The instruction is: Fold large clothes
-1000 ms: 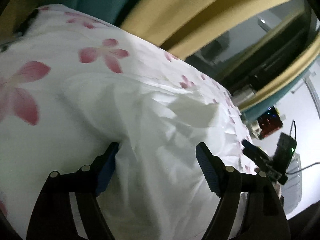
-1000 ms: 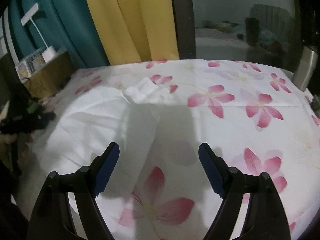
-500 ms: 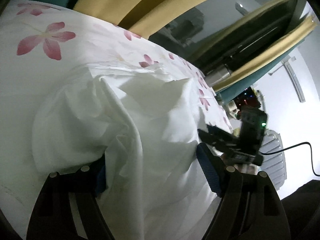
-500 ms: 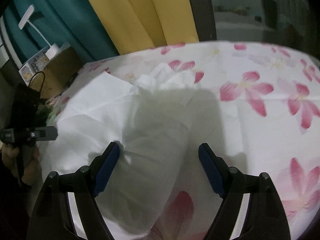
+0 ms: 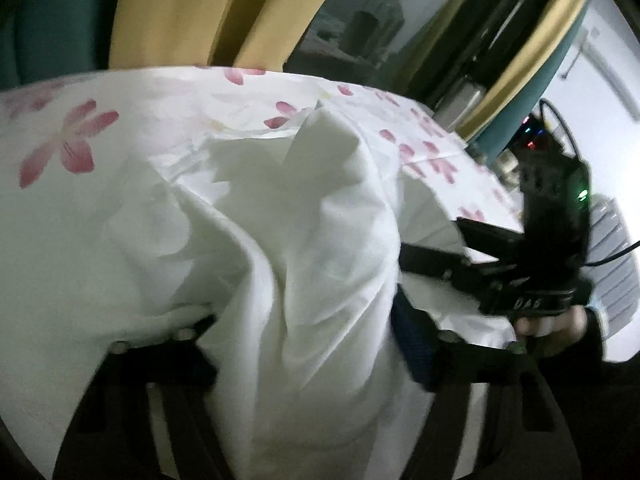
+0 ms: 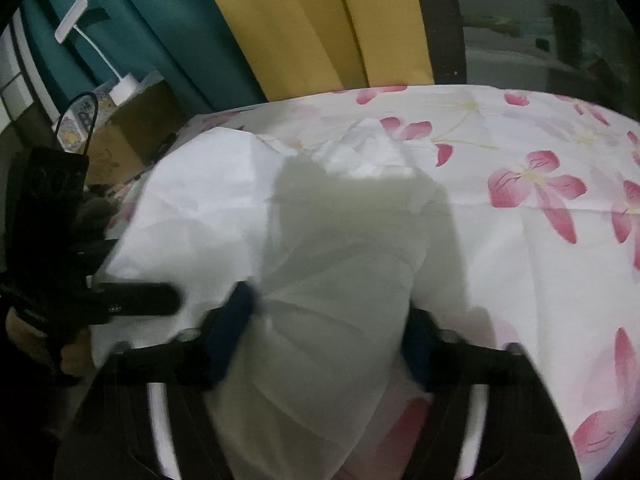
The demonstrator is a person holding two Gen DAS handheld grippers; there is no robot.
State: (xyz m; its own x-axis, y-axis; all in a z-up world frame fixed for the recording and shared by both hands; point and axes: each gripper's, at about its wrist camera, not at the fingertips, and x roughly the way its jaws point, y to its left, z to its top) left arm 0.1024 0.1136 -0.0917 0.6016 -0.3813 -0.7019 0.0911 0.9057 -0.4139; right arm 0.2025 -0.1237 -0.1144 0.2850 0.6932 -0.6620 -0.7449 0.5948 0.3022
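Flowered bedsheet (image 6: 540, 240) under it, white garment (image 5: 312, 240) bunched between both sets of spread jaws, so edges should be gathered evenly tbh.

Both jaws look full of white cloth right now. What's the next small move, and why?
Probably close both grippers before lifting. The left gripper and the right gripper each stand open with the white garment bunched between the jaws, and the cloth lies rumpled on the floral sheet. Pulling now would likely let it slip out. How much fabric each grip would catch I cannot tell.
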